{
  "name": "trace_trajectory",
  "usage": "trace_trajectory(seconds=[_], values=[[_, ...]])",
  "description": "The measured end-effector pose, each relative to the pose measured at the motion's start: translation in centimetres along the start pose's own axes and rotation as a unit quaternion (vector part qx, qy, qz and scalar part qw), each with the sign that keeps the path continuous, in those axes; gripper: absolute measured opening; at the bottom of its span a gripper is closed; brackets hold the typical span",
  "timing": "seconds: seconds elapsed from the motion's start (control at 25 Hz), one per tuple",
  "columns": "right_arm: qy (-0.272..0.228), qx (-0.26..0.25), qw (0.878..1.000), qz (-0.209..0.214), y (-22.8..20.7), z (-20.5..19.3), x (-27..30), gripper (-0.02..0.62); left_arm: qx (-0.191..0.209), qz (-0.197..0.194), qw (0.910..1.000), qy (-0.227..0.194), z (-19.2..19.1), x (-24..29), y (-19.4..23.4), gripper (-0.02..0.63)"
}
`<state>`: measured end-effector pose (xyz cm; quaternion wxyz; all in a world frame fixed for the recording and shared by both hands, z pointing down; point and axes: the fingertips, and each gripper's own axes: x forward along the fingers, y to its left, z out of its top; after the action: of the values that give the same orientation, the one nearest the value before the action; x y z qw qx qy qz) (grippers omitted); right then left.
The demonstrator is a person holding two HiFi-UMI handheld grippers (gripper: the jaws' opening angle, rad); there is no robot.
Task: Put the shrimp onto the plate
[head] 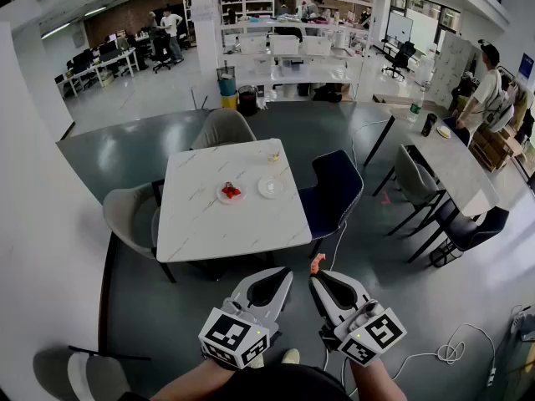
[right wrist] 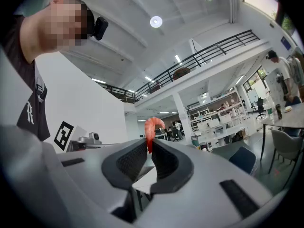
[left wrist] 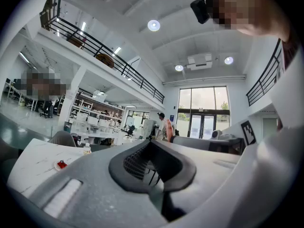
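Three chairs (head: 333, 189) around table (head: 201, 215); shrimp (right wrist: 154, 124) in right tongs (right wrist: 150, 144)

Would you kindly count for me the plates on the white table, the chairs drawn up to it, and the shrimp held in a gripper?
Plates: 2, one with red food on it, one empty
Chairs at the table: 3, two grey, one dark blue
Shrimp in the right gripper: 1
Total: 6
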<state>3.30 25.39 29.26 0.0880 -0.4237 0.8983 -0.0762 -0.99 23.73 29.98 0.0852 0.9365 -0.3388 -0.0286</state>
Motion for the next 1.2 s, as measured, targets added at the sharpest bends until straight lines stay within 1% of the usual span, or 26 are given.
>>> trace_trajectory(seconds=[0.64, 0.76, 1.2], values=[[0.000, 0.007, 1.000, 0.006, -0.1, 0.0, -0.2, 0.037, 0.004, 0.007, 1.0000, 0.002, -0.4, 0.3, 0.1, 0.009], [0.001, 0.011, 1.000, 0.006, -0.3, -0.4, -0.2, 0.037, 0.006, 0.013, 0.9999, 0.002, -0.6, 0.3, 0.3, 0.009], [0.009, 0.019, 0.999, 0.027, -0.8, -1.5, -0.8, 0.037, 0.002, 0.044, 0.9990, 0.009, -1.8, 0.3, 0.3, 0.009]])
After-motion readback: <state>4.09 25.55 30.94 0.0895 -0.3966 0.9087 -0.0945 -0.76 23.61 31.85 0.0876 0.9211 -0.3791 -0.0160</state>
